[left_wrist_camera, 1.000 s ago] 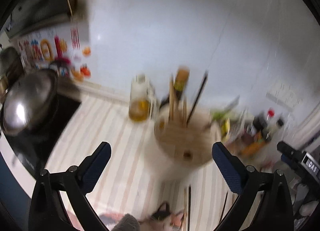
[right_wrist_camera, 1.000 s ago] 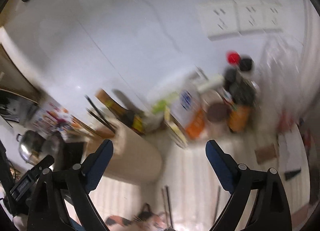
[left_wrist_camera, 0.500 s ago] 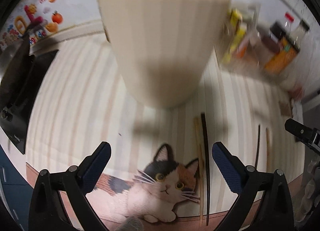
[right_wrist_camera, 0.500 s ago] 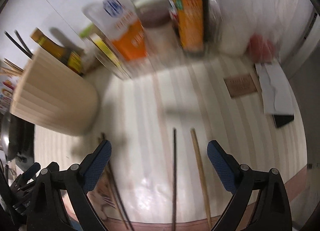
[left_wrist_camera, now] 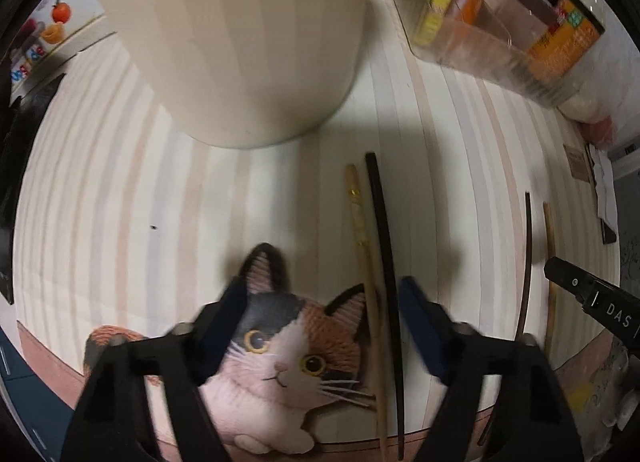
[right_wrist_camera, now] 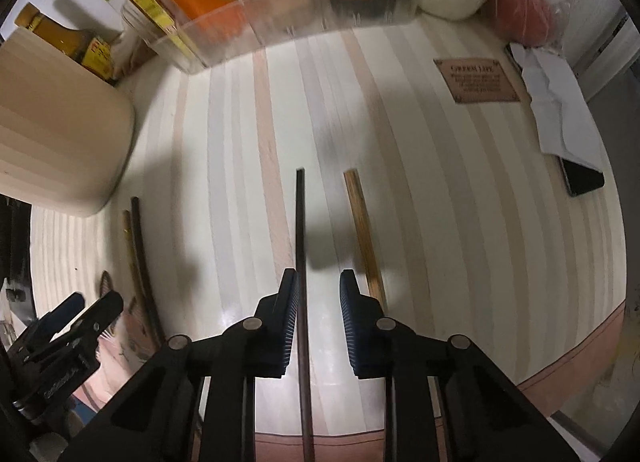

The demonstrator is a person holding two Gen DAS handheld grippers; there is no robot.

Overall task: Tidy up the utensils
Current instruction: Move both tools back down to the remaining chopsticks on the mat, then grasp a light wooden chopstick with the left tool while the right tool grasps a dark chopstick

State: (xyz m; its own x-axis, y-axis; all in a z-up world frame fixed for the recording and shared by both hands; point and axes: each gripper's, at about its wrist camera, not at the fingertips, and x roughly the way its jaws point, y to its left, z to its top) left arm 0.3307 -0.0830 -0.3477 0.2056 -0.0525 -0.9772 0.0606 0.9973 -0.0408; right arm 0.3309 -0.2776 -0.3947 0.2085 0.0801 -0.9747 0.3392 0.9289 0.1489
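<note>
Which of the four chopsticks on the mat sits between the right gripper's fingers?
The thin dark chopstick, running between the right gripper fingers, whose jaws have just been closing. The light wooden chopstick lies outside them; the other dark-and-light pair lies far off.

- A home kitchen; a striped mat with a cat picture covers the worktop
- Chopsticks lie loose near a beige utensil holder
- At the far side, a clear bin of seasoning packets and a sauce bottle
</note>
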